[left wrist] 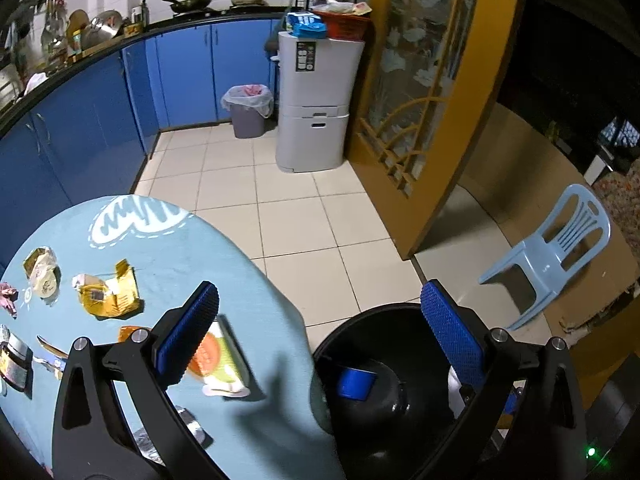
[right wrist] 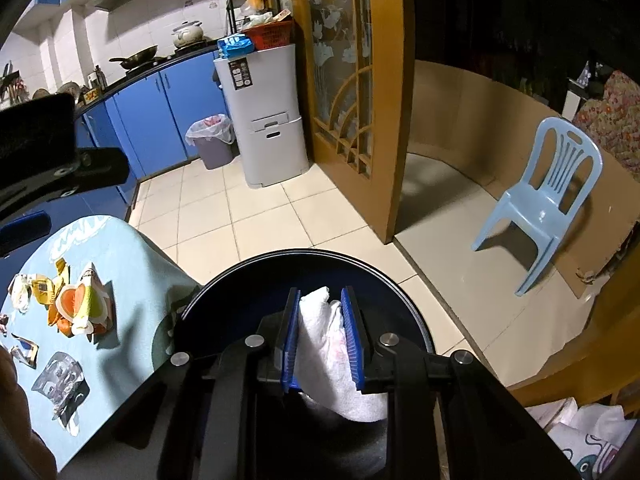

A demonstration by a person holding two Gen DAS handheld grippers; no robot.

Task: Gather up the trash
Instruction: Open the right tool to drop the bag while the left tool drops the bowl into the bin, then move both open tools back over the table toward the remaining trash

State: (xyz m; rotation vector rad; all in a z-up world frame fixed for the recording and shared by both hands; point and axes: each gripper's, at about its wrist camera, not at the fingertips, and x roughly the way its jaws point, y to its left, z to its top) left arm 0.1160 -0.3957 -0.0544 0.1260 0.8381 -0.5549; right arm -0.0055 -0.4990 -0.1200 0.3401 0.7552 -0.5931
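Wrappers lie on the light-blue table (left wrist: 168,252): a yellow wrapper (left wrist: 108,294), an orange-and-white packet (left wrist: 218,358), a round lid (left wrist: 42,276). My left gripper (left wrist: 320,330) is open and empty, its left finger over the table edge, its right finger over the black bin (left wrist: 360,320), which holds a blue item (left wrist: 354,382). My right gripper (right wrist: 322,334) is shut on a crumpled white tissue (right wrist: 326,344) and holds it over the black bin (right wrist: 256,268). The table's trash also shows in the right wrist view: the orange-and-white packet (right wrist: 80,304) and a clear blister pack (right wrist: 60,380).
A grey lined waste bin (left wrist: 248,110) and a tall grey cabinet (left wrist: 316,100) stand by the blue kitchen cupboards (left wrist: 80,120). A wooden glass door (left wrist: 420,92) stands on the right. A light-blue plastic chair (left wrist: 552,252) stands on the floor to the right.
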